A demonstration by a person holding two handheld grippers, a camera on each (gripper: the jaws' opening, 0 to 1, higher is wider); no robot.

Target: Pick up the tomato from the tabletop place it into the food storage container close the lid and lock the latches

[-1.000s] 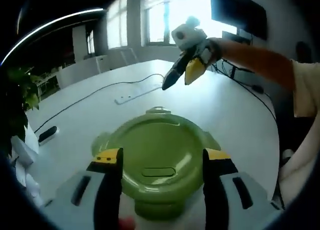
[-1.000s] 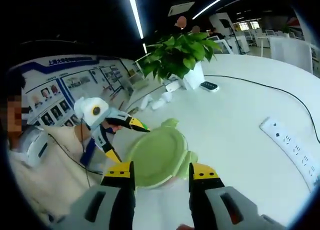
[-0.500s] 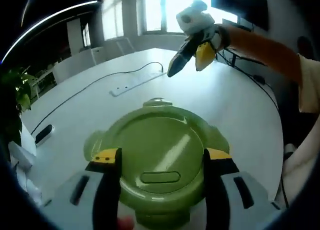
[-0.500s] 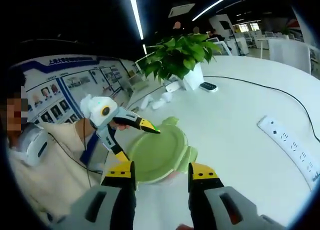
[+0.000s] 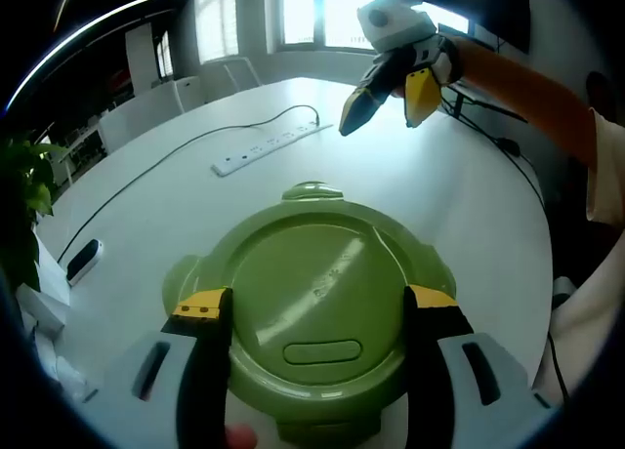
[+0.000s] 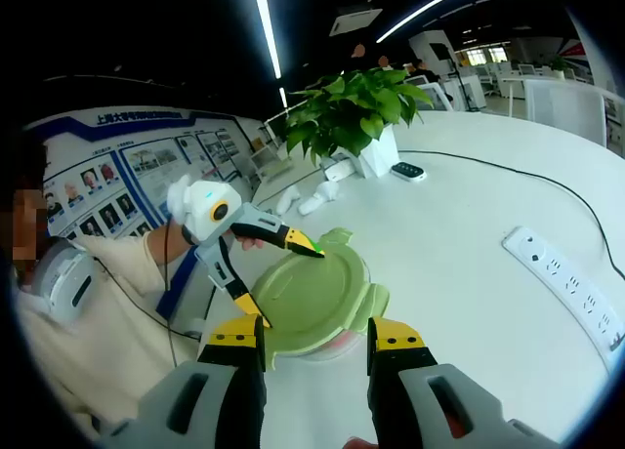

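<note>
The round green lid (image 5: 312,293) lies on the food storage container on the white table, with latch tabs (image 5: 311,189) sticking out around its rim. My left gripper (image 5: 315,303) hangs open just over the lid, one jaw on either side of it. In the right gripper view the same lid (image 6: 322,293) sits left of centre, with the left gripper (image 6: 264,268) spread open above it. A reddish patch (image 6: 337,344) shows under the lid's near edge. My right gripper (image 6: 312,334) is open and holds nothing; it also appears raised beyond the container (image 5: 391,78).
A white power strip (image 5: 264,148) with its cable lies beyond the container, and a dark remote (image 5: 83,259) lies at the left. A potted plant (image 6: 356,102) stands at the back. The person (image 6: 68,283) sits close at the table's edge.
My left gripper has come in lower and closer over the lid, which now looks larger between the jaws. The right gripper has stayed raised and open.
</note>
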